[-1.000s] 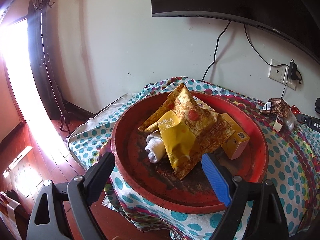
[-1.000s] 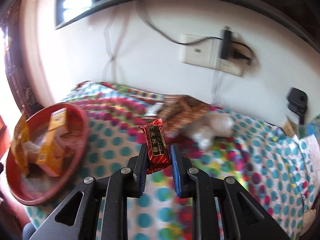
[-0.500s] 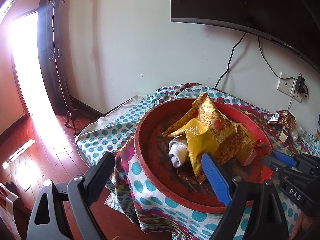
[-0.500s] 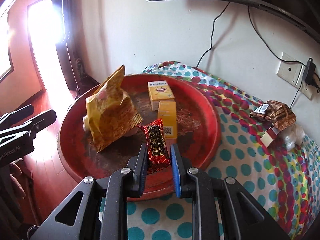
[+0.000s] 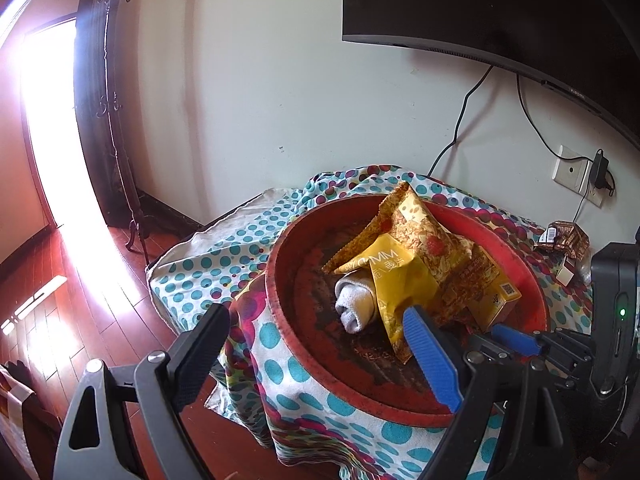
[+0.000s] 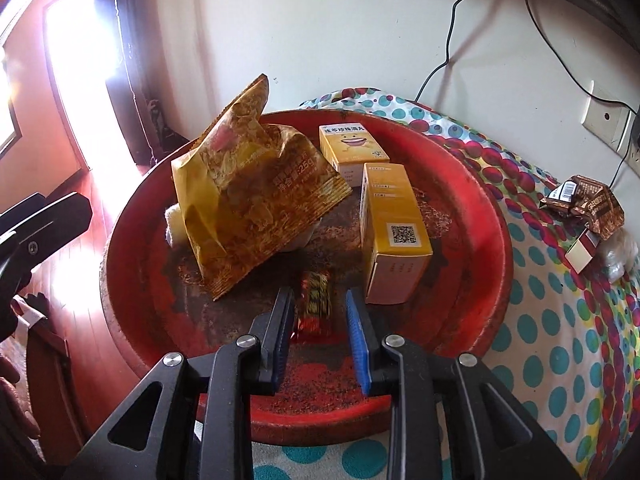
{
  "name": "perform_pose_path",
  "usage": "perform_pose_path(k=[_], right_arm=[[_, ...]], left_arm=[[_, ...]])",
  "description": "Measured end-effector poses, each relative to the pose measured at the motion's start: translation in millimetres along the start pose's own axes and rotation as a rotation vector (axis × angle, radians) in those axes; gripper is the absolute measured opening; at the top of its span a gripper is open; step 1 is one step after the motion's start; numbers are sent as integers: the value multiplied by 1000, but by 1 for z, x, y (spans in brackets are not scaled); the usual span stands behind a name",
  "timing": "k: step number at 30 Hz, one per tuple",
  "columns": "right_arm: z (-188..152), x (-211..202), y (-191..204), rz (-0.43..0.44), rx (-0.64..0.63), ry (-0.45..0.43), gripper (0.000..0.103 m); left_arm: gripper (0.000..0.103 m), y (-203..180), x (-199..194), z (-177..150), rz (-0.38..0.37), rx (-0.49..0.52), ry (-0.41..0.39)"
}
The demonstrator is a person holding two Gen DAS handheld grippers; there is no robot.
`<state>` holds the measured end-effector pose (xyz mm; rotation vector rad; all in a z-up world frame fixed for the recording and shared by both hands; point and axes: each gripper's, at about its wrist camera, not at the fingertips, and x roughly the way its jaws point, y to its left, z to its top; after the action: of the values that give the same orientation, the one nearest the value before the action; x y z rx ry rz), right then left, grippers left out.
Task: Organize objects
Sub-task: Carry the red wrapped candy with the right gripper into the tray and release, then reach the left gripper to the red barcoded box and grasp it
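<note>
A round red tray point(image 6: 484, 216) point(image 5: 280, 280) sits on the dotted tablecloth. It holds a yellow snack bag point(image 6: 248, 204) point(image 5: 416, 232), two yellow boxes point(image 6: 392, 224), a rolled white cloth point(image 5: 356, 304) and a small red candy bar point(image 6: 314, 300). My right gripper point(image 6: 318, 328) is open over the tray's near rim, and the candy bar lies free on the tray floor between its fingers. My left gripper point(image 5: 316, 356) is open and empty, held off the table's left edge; the right gripper shows in its view point(image 5: 516, 340).
A brown wrapper point(image 6: 580, 200), a small white-and-red box point(image 6: 582, 250) and a clear plastic bag lie on the cloth right of the tray. A wall socket with plugged cable point(image 5: 576, 170) and a TV point(image 5: 480, 8) are behind. A coat stand point(image 5: 116, 120) stands by the bright door.
My right gripper carried the candy bar over the tray, opened, and let it drop onto the tray floor. My left gripper drew back and to the left, still open.
</note>
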<state>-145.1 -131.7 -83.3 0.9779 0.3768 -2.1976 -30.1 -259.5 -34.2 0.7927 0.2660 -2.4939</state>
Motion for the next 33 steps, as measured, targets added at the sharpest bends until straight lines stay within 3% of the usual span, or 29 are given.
perform_pose_path(k=[3,7,8,13,17,20,27,31,33], right_arm=[[1,-12,-7,8,18,-32,39],[4,-42,-39,-30,63,-131,77],[4,-49,-53,-53,81,-150,81],[-11,-54,-145,-215,201,-122,81],[-34,-57,-225,-326,348,-68,81],[-46,-61,-267,-402,386,-47,81],[-62,-71,-328,-514,447,-22,86],[-74,-71,-343,-494,490,-24,86],[-75,-75,-346,-476,514,-53,86]], left_arm=[[91,-1,1,0,2,5,-2],[91,-2,-4,0,-28,0,-23],[91,-5,-6,0,-48,1,-29],[91,-34,-18,-6,-126,71,-67],[91,-65,-23,-13,-210,133,-65],[91,-92,-27,-19,-279,178,-51],[91,-194,-13,-16,-449,339,-11],[91,-249,13,-7,-485,397,35],[91,-276,26,-3,-465,432,47]])
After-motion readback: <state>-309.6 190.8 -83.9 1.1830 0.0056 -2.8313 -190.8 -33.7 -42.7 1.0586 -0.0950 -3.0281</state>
